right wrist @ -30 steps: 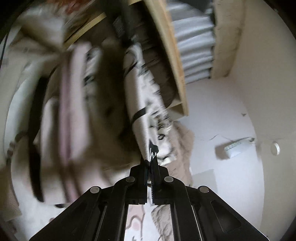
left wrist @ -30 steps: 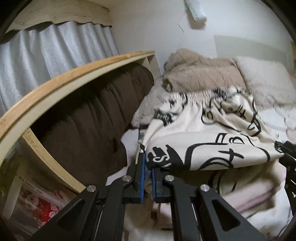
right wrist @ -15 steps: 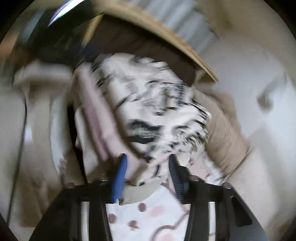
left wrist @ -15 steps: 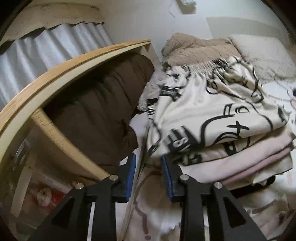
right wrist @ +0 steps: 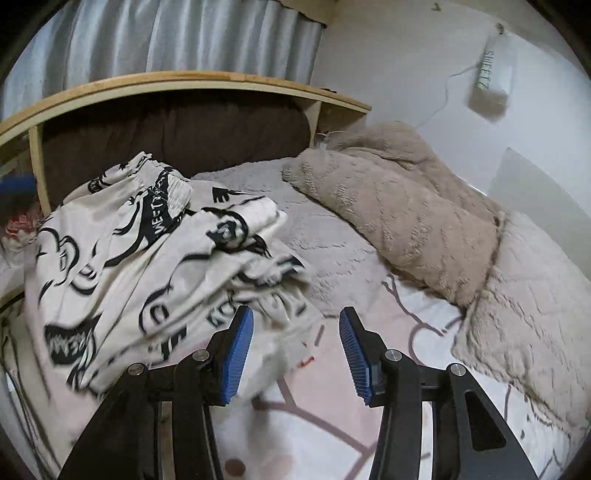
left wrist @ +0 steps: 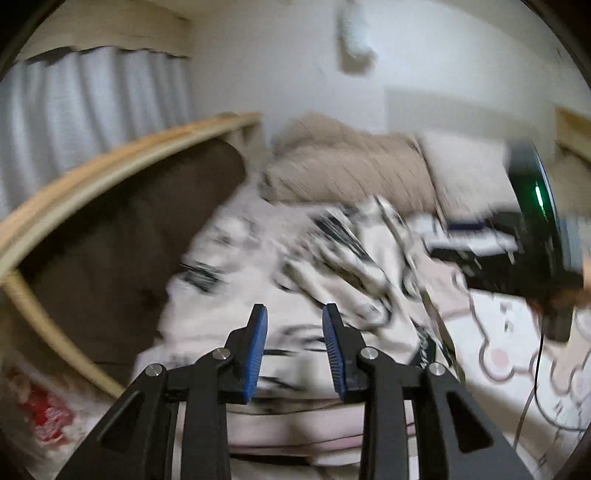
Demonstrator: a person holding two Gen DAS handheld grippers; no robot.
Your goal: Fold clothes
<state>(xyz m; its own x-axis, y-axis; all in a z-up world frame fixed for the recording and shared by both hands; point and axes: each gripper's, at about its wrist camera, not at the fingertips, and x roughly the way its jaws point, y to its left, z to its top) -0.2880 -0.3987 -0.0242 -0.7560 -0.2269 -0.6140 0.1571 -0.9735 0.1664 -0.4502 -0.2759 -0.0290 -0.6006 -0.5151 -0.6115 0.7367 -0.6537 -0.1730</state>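
The cream garment with black cartoon print (right wrist: 147, 258) lies folded on the bed, on top of a stack of other folded pale clothes (left wrist: 295, 432), ahead and to the left of the right tool (right wrist: 296, 354) and directly ahead of the left tool (left wrist: 294, 347). The right tool's blue pads stand apart and its jaws are opening; only the bed sheet with pink outlines (right wrist: 332, 424) shows between them, and the garment's loose lower edge lies just beside its left pad without being pinched. The left tool's jaws are parted too, a narrower gap, with nothing pressed between the pads; the printed cloth shows beyond them, heavily blurred. In the left wrist view the right tool (left wrist: 532, 236) appears to the far right, over the garment's far edge. A fluffy tan blanket (right wrist: 399, 206) is heaped ahead and to the right of the right tool, on a pale fleece cover (right wrist: 332, 236). Behind the garment, a dark brown cushion (right wrist: 177, 133) sits inside a wooden headboard frame (right wrist: 184, 79), with a grey curtain (right wrist: 166, 33) above it.
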